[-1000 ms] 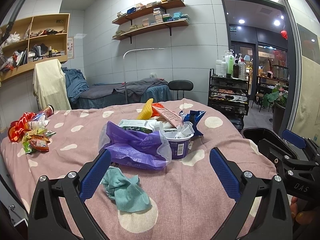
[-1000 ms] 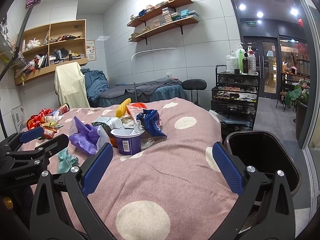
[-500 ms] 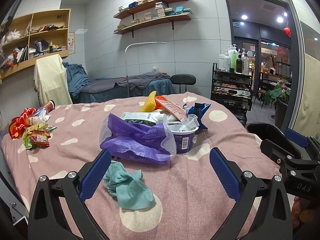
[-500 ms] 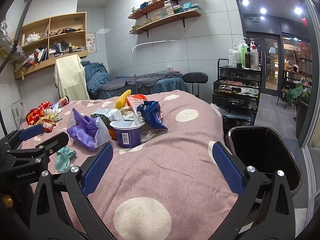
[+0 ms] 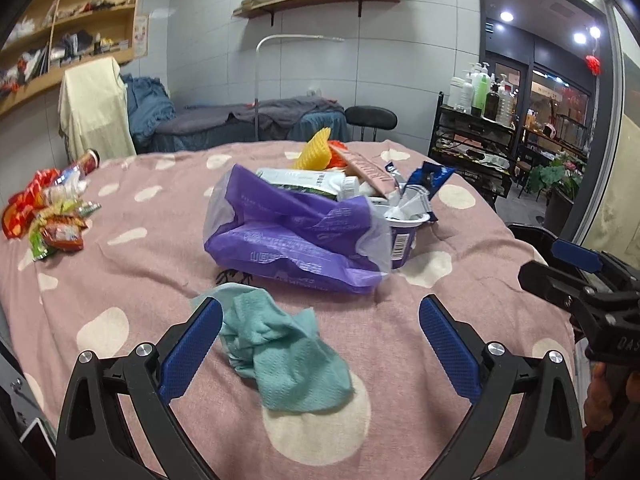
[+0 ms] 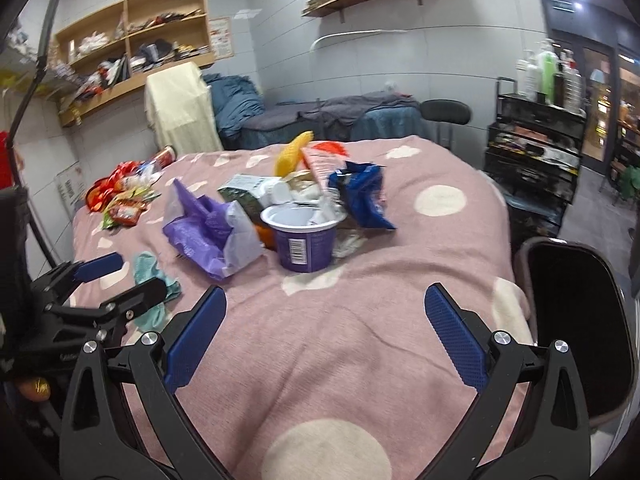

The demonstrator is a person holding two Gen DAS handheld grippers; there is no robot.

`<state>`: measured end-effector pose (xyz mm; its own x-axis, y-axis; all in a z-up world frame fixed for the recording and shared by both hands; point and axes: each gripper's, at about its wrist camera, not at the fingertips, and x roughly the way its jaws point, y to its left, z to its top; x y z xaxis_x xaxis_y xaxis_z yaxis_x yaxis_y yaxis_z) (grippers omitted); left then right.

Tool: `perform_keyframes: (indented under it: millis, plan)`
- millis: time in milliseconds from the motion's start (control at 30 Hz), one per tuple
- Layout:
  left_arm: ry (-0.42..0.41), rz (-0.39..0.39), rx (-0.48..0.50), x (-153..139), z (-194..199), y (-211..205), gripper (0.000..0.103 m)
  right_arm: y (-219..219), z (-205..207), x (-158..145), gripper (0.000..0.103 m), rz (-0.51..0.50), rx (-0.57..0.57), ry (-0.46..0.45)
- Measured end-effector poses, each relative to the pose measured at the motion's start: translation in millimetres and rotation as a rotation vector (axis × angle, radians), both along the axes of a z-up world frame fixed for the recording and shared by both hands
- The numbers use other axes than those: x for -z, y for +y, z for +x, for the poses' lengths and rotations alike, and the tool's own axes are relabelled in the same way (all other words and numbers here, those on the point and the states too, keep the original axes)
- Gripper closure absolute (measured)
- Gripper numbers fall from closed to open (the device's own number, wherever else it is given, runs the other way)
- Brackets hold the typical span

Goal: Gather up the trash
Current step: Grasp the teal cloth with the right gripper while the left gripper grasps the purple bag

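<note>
Both grippers are held low over the near edge of the bed (image 5: 460, 304), jaws spread wide and empty, presumably as an approach pose ahead of a first pick.

Left gripper (image 5: 320, 344): jaws wide, nothing gripped. The crumpled teal tissue (image 5: 280, 356) lies between them, hard against the left finger (image 5: 192, 344) and well clear of the right one, so it is off-centre in the gap. It is judged the likely first target; a shift toward the left side would be needed to centre it before closing. Being soft paper, it should compress easily.

Right gripper (image 6: 324, 340): jaws wide, only bare pink cover is seen between them. The purple yogurt cup (image 6: 306, 240) stands upright ahead of the gap, roughly in line with it but well apart from the fingertips.

The main trash pile sits mid-bed: purple plastic bag (image 5: 296, 240), touching the cup, with a blue snack wrapper (image 6: 360, 196) and a yellow item behind. A second cluster of red and green wrappers (image 5: 52, 220) lies at the far left edge.

The black trash bin (image 6: 576, 320) stands just beside the bed on the right, open-topped, so drops from the right gripper are favoured.
</note>
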<state>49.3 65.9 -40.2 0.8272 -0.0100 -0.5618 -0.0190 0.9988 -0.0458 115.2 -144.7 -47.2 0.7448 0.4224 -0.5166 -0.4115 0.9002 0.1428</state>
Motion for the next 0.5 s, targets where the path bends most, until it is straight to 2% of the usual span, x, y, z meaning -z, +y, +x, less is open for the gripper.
perform_keyframes:
  millis: [200, 333, 500]
  plan:
    - [0.029, -0.109, -0.036, -6, 26, 44, 0.005, 13, 20, -8, 0.005, -0.018, -0.062, -0.002]
    - [0.056, -0.171, -0.048, -7, 47, 68, 0.006, 15, 37, -11, 0.005, -0.026, -0.053, 0.001]
    - [0.119, -0.282, -0.039, 2, 65, 90, 0.013, 14, 52, -11, 0.005, -0.006, -0.053, 0.037]
